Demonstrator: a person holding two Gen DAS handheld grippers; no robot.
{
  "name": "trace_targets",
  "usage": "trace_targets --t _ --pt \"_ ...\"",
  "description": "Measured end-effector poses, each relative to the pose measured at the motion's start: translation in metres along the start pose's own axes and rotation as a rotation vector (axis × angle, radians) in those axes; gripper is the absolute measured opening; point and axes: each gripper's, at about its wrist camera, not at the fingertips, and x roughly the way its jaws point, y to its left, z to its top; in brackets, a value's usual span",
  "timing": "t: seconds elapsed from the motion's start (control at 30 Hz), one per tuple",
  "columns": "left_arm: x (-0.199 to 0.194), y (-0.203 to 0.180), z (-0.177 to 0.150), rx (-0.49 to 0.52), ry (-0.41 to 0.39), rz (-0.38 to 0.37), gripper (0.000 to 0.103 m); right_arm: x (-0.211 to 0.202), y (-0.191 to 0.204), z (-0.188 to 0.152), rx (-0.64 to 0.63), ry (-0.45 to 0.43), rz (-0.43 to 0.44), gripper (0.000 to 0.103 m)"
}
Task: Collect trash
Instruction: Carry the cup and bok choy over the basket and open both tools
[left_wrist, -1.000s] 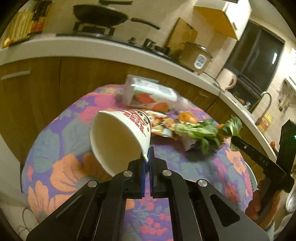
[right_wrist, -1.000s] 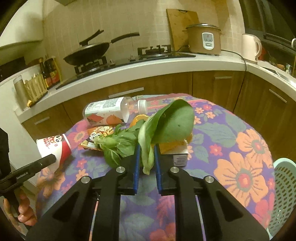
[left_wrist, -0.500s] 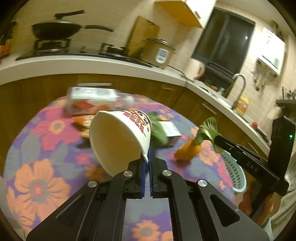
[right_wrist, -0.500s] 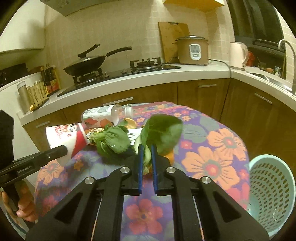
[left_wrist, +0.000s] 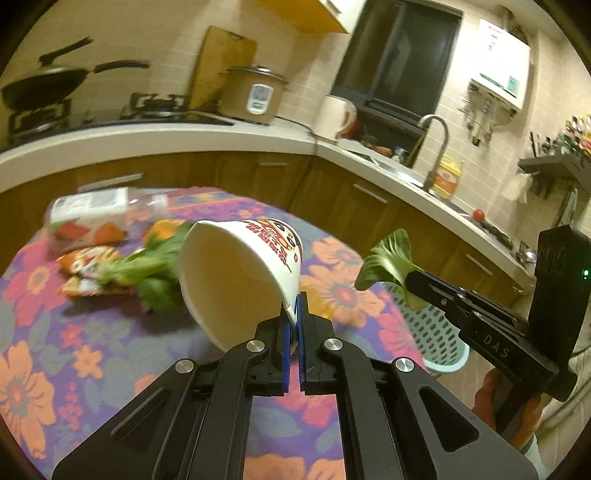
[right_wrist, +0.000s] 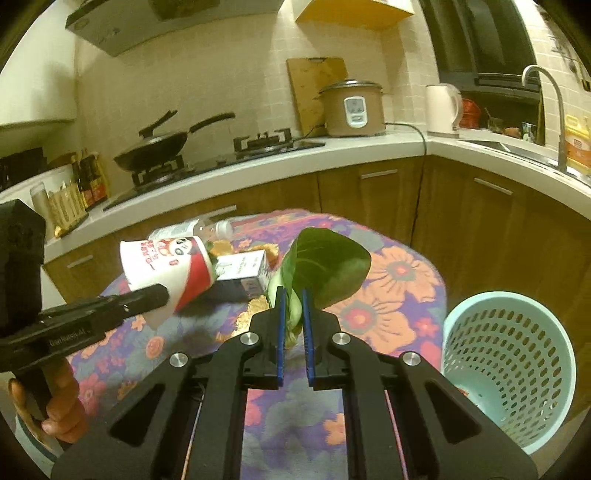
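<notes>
A: Left gripper (left_wrist: 294, 314)?
B: Clamped tight on the rim of the paper cup (left_wrist: 240, 273), held tilted above the floral table (left_wrist: 55, 332).
A: Right one?
B: Right gripper (right_wrist: 291, 314) pinches a green leaf (right_wrist: 325, 269) by the stalk, lifted off the table. Basket (right_wrist: 509, 369) sits low, right of the table.

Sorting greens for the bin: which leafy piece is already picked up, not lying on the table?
The single broad leaf, pinched by its pale stalk in the right tool. The other leafy bunch lies on the floral tablecloth beside the snack wrapper.
</notes>
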Motion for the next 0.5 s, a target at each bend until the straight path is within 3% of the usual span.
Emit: trace_targets --t 0.2,0.5 --pt "0.021 -0.044 0.008 0.072 0.008 -0.065 0.001 -0.022 -0.033 0.0 0.034 -0.044 -0.066 0.006" --pt "0.076 -0.121 0.002 0.139 0.072 -0.178 0.001 -0.05 -0.117 -0.019 0.152 -0.062 -0.197 0.006"
